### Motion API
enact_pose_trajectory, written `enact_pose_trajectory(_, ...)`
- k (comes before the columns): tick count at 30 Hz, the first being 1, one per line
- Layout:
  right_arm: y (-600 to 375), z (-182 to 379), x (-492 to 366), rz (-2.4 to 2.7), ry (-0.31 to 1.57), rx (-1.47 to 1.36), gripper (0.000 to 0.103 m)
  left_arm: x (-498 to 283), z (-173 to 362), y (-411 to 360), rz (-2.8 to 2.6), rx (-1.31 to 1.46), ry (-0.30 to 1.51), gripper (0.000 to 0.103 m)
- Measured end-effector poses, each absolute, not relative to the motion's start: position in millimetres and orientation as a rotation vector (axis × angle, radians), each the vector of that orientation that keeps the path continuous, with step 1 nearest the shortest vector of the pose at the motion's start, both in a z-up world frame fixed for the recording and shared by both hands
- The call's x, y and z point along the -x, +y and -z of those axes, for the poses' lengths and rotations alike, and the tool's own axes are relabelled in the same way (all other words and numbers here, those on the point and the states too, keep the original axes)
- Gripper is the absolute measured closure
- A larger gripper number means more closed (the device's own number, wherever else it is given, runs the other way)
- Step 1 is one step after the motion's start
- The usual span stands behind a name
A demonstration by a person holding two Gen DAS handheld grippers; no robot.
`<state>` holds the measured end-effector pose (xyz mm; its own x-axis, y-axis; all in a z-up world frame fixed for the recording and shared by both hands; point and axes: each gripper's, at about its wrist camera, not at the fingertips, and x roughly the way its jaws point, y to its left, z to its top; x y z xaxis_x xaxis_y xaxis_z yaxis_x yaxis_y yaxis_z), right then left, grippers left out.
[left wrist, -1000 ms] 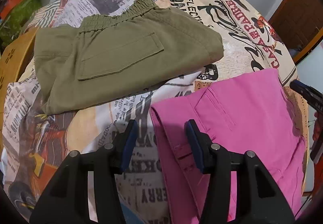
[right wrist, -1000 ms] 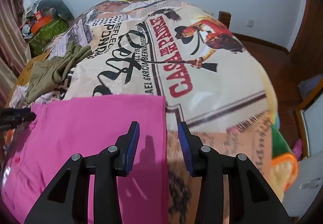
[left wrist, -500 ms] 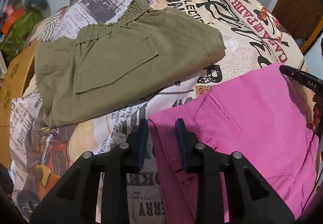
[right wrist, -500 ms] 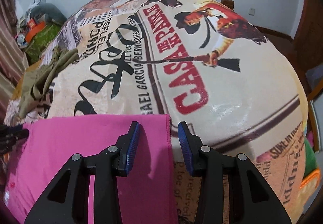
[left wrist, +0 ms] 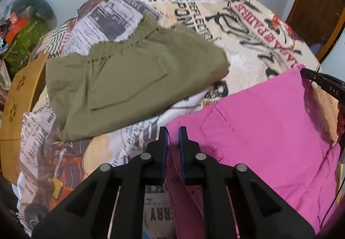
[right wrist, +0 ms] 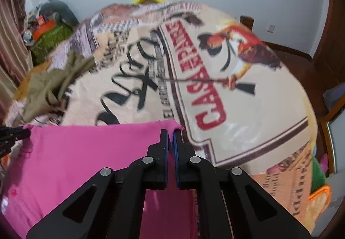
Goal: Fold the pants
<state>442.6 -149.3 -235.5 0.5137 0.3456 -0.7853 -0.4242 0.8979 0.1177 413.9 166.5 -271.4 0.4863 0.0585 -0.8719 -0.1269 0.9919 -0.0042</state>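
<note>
Pink pants (left wrist: 269, 131), one pair, are now pinched by both grippers, left (left wrist: 171, 131) and right (right wrist: 170, 133), whose jaws were open before; one green pair (left wrist: 133, 88) lies beside.

Pink pants (left wrist: 269, 131), spread flat, both near corners pinched.

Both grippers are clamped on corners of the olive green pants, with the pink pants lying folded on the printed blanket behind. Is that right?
Colours swapped. The left gripper and right gripper have their jaws closed on the pink pants; the left wrist view shows this. The olive green pants lie folded on the printed blanket behind.
</note>
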Motion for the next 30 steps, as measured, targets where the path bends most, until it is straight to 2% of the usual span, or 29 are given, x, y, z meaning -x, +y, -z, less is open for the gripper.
enact_pose_trajectory(16,-154.0,105.9,-400.6,-0.486,0.684,0.079,0.100,-386.4,151.8,158.2,-0.098,0.055,0.843,0.093)
enact_pose_trajectory(30,-171.5,93.4,-327.9,-0.503,0.680,0.071,0.100,-315.4,139.1,137.6,-0.059,0.056,0.838,0.099)
